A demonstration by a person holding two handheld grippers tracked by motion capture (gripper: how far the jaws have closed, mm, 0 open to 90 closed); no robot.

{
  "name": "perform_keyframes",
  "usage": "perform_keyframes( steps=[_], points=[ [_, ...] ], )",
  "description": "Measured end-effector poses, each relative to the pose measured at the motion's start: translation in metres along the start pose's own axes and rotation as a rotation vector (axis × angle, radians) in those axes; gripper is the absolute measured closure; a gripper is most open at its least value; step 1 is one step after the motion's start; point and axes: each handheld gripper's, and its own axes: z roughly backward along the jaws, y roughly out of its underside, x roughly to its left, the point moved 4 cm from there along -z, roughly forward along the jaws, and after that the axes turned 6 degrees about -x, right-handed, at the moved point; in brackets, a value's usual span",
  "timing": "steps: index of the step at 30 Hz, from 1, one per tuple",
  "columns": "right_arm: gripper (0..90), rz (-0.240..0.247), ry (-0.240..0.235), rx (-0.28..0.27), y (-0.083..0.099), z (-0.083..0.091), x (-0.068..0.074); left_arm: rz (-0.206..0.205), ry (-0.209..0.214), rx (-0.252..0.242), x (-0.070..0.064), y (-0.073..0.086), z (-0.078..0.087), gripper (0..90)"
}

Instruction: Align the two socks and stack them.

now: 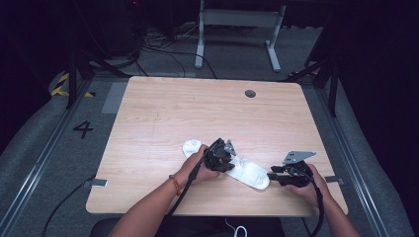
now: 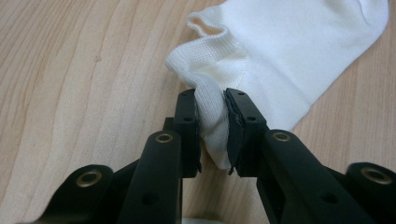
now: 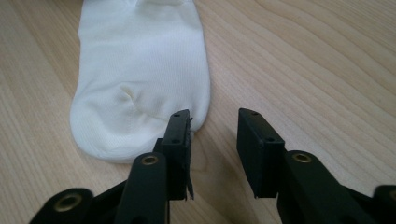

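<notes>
Left tongs [image 2: 212,128] pinch a fold of the white sock [image 1: 245,171] lying on the pale wood worktop [image 1: 197,113]; right tongs [image 3: 214,140] gape at its toe. Grey carpet [image 1: 29,138] and cables [image 1: 163,47] surround it.

In the high view, the left gripper [image 1: 221,154] covered the middle of the white sock [image 1: 247,171]. In the left gripper view, the sock [image 2: 280,60] ran off the frame at 1 o'clock. In the right gripper view, the sock's [image 3: 140,70] cuff was cropped at 12 o'clock.
</notes>
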Motion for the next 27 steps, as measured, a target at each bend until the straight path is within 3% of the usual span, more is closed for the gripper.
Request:
perform_keyframes(
  steps=[5, 11, 15, 19, 21, 24, 27],
  points=[
    [63.9, -0.007, 0.029, 0.001, 0.0, 0.0, 0.004, -0.002, -0.003, -0.003, 0.0, -0.001, -0.001, 78.6],
    [83.3, 0.01, 0.016, -0.008, 0.001, 0.0, 0.009, -0.027, -0.01, 0.017, 0.0, -0.003, -0.001, 82.0],
    [78.9, 0.034, 0.047, -0.001, -0.001, 0.001, 0.011, -0.023, -0.014, 0.013, -0.001, -0.004, -0.002, 82.5],
    [75.1, 0.028, 0.061, -0.09, -0.012, 0.007, 0.013, -0.021, -0.005, 0.004, 0.0, -0.004, -0.003, 82.5],
    [74.1, 0.018, 0.049, -0.109, -0.016, 0.006, 0.016, -0.018, -0.003, 0.003, 0.0, -0.003, -0.002, 82.5],
    [72.6, 0.048, 0.042, -0.048, -0.013, -0.004, 0.02, -0.031, -0.008, 0.01, 0.0, -0.004, -0.002, 82.5],
    [72.3, 0.036, 0.049, -0.021, -0.009, -0.01, 0.018, -0.031, -0.007, 0.009, 0.0, -0.004, -0.002, 82.4]
  ],
)
